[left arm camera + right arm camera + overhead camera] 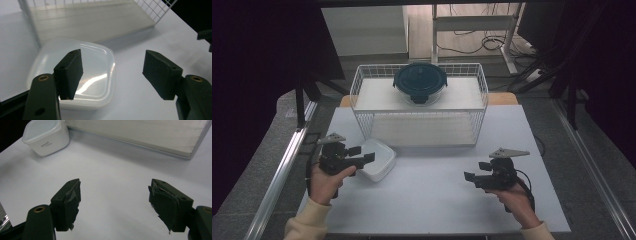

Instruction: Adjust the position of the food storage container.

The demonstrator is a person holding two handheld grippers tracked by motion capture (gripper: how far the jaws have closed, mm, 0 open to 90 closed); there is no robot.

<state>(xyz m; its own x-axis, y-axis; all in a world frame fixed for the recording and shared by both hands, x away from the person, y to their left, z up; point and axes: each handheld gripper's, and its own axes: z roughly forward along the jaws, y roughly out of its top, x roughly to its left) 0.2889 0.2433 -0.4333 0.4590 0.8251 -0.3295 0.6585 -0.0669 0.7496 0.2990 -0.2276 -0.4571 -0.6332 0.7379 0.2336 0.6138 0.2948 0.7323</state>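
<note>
A white square lidded plastic container [378, 159] [77, 75] [46, 136] sits on the white table, just in front of the wire rack's left corner. My left gripper [363, 154] [112, 72] hovers at the container's left side with its jaws open; one jaw hangs over the lid and nothing is gripped. My right gripper [473, 175] [115, 202] stands open above bare table at the front right, well apart from the container. A round dark-blue lidded glass bowl [420, 81] rests on top of the white wire rack [362, 80].
The rack's lower shelf [100, 22] [140, 135] lies right behind the container. The table's front edge [437, 233] is close to both hands. Metal rails run along both sides, and a desk frame with cables stands behind.
</note>
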